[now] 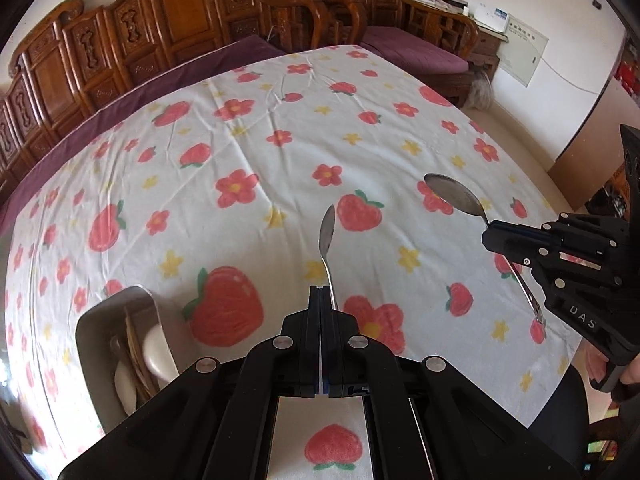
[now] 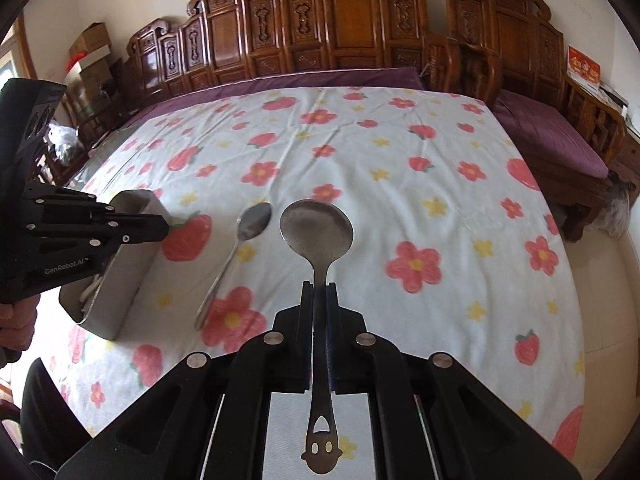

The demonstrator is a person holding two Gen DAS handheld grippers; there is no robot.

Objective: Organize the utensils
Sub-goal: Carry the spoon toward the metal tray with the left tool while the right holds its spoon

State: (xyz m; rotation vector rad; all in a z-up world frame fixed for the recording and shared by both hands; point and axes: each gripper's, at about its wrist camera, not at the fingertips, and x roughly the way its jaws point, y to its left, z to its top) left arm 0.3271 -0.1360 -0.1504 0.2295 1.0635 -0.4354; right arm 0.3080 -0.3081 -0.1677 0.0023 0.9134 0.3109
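Observation:
My right gripper (image 2: 319, 286) is shut on the neck of a large metal spoon (image 2: 316, 228) with a smiley cut-out in its handle, held above the cloth. The left wrist view shows that gripper (image 1: 486, 236) at the right with the large spoon (image 1: 452, 194) sticking out. A small metal spoon (image 2: 244, 248) lies flat on the cloth, seen edge-on as the small spoon (image 1: 327, 236). My left gripper (image 1: 321, 290) is shut with nothing in it, above that spoon's handle end; the left gripper (image 2: 166, 232) hangs beside a metal utensil box (image 1: 120, 340) holding white spoons.
The table wears a white cloth (image 1: 280, 152) printed with strawberries and flowers. Carved wooden benches (image 2: 340, 32) with purple cushions (image 2: 552, 136) stand along its far and right sides. The utensil box (image 2: 120, 280) sits near the front left edge. A hand (image 2: 16, 320) grips the left tool.

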